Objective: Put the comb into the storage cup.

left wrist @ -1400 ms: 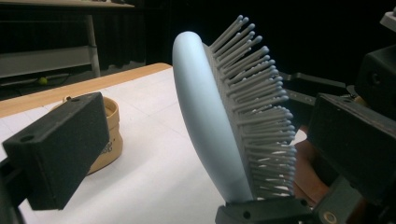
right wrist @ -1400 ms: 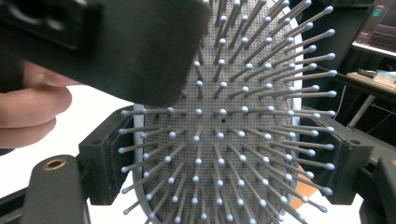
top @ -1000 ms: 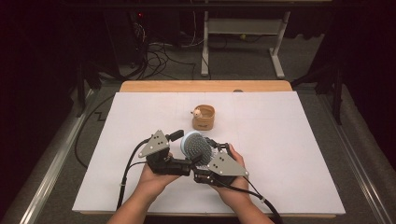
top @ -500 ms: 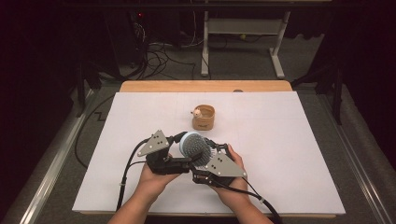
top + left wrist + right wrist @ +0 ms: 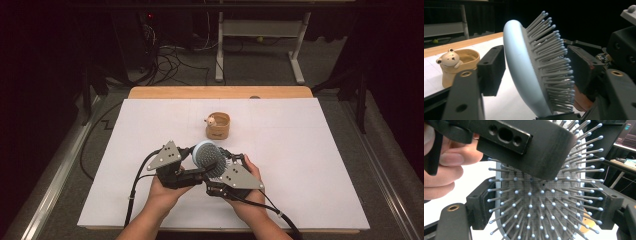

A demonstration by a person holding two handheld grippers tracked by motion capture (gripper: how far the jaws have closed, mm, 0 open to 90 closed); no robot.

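Hairbrush of pale blue plastic with an oval head and grey ball-tipped bristles [image 5: 209, 158] sits lifted above the near middle of the white-covered desk [image 5: 310, 165], caught between two hand-held grippers. On the left, the left gripper [image 5: 192, 170], topped by a grey three-cornered plate, has just been closing its fingers with the brush head between them; in the left gripper view one black finger [image 5: 492, 68] stands beside the smooth back of the brush [image 5: 524, 72] and the other [image 5: 584, 66] by the bristle tips, though whether either actually presses is hard to tell, as a narrow gap seems to remain. Past that finger stands a small tan cup with a bear figure on its rim [image 5: 456, 65], well apart from the brush toward the far side of the desk. On the right, the right gripper [image 5: 220, 172] has its fingers [image 5: 481, 202] clamped on the two edges of the brush head, bristles facing its camera.
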